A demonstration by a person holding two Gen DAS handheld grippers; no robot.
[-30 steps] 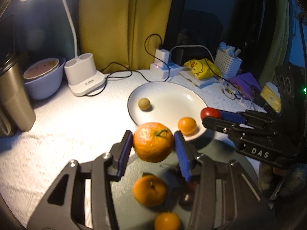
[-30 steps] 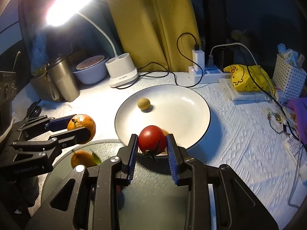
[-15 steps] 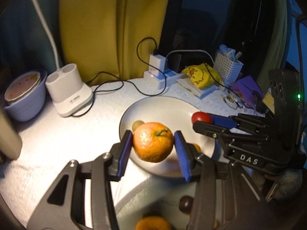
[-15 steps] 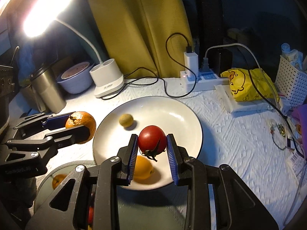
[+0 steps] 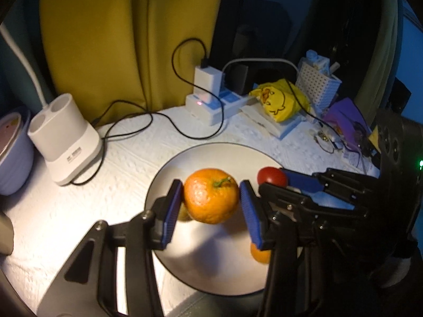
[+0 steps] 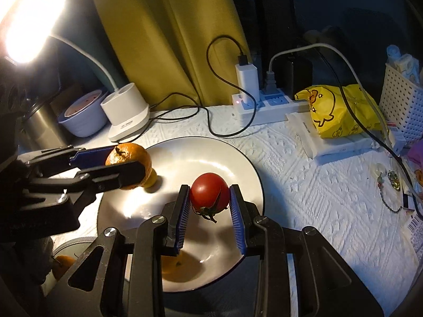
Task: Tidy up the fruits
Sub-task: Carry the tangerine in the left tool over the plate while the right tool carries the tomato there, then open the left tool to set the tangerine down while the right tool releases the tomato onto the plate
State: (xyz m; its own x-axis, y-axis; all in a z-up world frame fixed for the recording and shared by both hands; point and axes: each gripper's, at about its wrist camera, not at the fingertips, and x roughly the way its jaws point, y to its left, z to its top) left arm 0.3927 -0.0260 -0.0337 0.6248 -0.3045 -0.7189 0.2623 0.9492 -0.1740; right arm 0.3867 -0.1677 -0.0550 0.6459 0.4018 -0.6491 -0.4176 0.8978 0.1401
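The left gripper (image 5: 211,198) clamps a mandarin (image 5: 210,196) and the right gripper (image 6: 210,198) clamps a tomato (image 6: 209,193), both held above the white plate (image 6: 211,155). On the plate lie a small yellowish fruit (image 6: 151,181) and a smaller orange (image 5: 260,255), partly hidden by the fingers. Beyond stand a lamp base (image 6: 127,112), power strip (image 6: 267,107) and yellow bag (image 6: 333,111).

Background items on the white textured tabletop (image 6: 317,198): a lit desk lamp (image 6: 34,18) on a white base (image 6: 127,111), beside a lavender bowl (image 6: 84,116) and a steel tumbler (image 6: 42,126). A white power strip (image 6: 267,105) with plugged chargers and black cables stands before a yellow curtain (image 6: 164,34). To its right lie a yellow duck-print bag (image 6: 335,111) and a white perforated basket (image 6: 401,92).
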